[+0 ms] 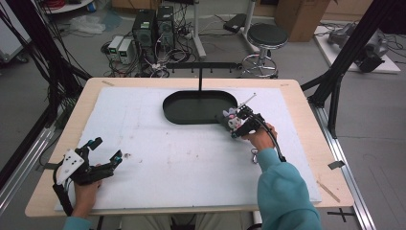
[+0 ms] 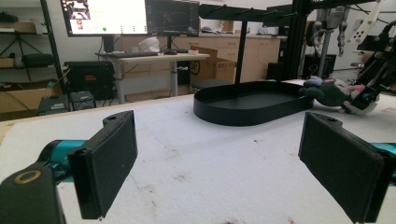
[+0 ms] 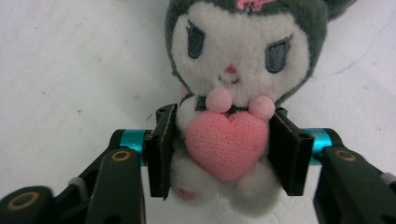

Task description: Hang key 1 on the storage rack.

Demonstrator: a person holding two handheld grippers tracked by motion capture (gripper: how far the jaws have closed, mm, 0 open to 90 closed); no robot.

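A plush doll (image 3: 238, 51) with a dark grey hood, a white face and a pink heart on its chest lies on the white mat. My right gripper (image 3: 219, 144) is shut on its body, one pad pressing each side beside the heart. In the high view the doll (image 1: 230, 116) lies just off the right end of the black oval tray (image 1: 172, 112), with the right gripper (image 1: 234, 123) over it. My left gripper (image 1: 107, 150) rests open near the table's front left corner, nothing between its jaws. From the left gripper (image 2: 218, 140) the doll (image 2: 329, 91) shows far off beside the tray (image 2: 243, 114).
The tray carries a thin upright post with a crossbar (image 1: 200, 67). A white mat (image 1: 182, 158) covers most of the wooden table. Small dark specks (image 1: 127, 155) lie by the left gripper. A stool (image 1: 267, 36) and computer boxes (image 1: 153, 26) stand beyond the far edge.
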